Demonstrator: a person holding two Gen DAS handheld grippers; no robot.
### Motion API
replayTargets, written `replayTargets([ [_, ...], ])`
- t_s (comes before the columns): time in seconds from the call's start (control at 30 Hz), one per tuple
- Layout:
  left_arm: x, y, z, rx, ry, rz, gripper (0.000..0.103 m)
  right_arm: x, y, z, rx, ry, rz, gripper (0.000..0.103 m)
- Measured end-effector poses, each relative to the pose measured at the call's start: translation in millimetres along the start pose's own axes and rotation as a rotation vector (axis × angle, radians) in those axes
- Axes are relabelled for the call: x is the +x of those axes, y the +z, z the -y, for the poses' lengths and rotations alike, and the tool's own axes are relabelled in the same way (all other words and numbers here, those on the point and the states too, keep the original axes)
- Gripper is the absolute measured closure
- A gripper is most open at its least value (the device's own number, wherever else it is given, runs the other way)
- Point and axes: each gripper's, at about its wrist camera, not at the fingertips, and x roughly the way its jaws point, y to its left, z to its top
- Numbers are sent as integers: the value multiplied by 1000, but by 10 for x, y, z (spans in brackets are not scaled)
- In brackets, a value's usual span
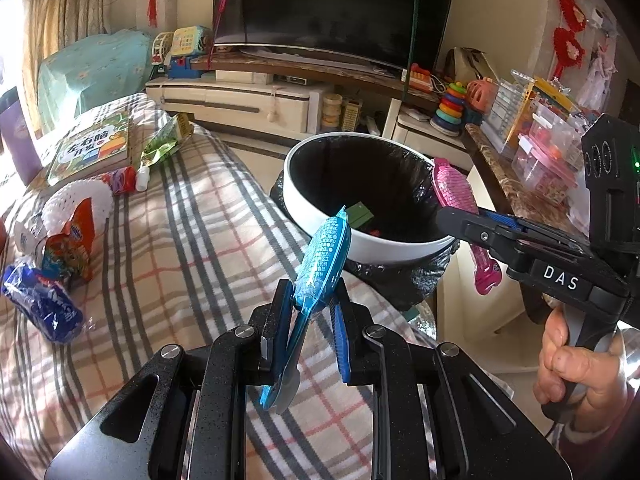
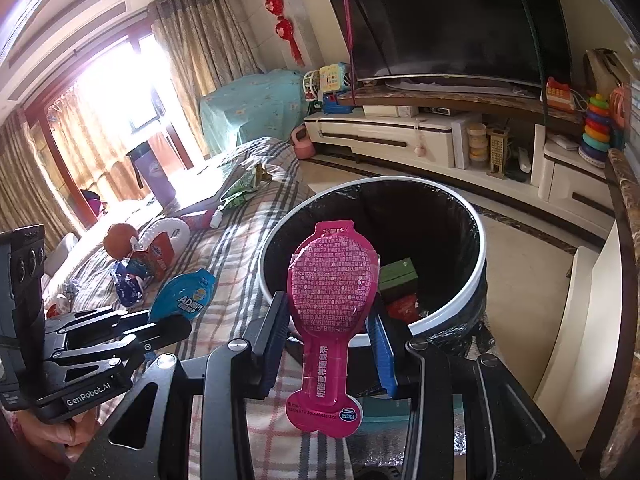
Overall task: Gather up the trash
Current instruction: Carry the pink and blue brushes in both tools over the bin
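Plaid blanket [image 1: 192,240] — wrappers strewn, lined bin [image 1: 360,240] beside, television [image 1: 336,8] beyond

Living room: television [image 2: 448,20], toys [image 2: 596,128]

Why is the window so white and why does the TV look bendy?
Right wrist view: sunlight blows out the window to white glare. Both views: the fisheye lens curves the TV and darkens the corners. Left wrist view: sun stripes fall on the plaid blanket.

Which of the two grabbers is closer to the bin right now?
Right. The right gripper holds its pink wrapper right at the trash bin's rim; the left gripper, clamping a blue wrapper, sits further back over the plaid blanket.
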Motion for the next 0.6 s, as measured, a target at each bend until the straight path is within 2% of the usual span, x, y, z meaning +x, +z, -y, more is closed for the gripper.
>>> replayTargets([
  [0.6, 185, 254, 140, 35, -14, -4, 85, 137, 139, 231, 20, -28, -16, 63],
])
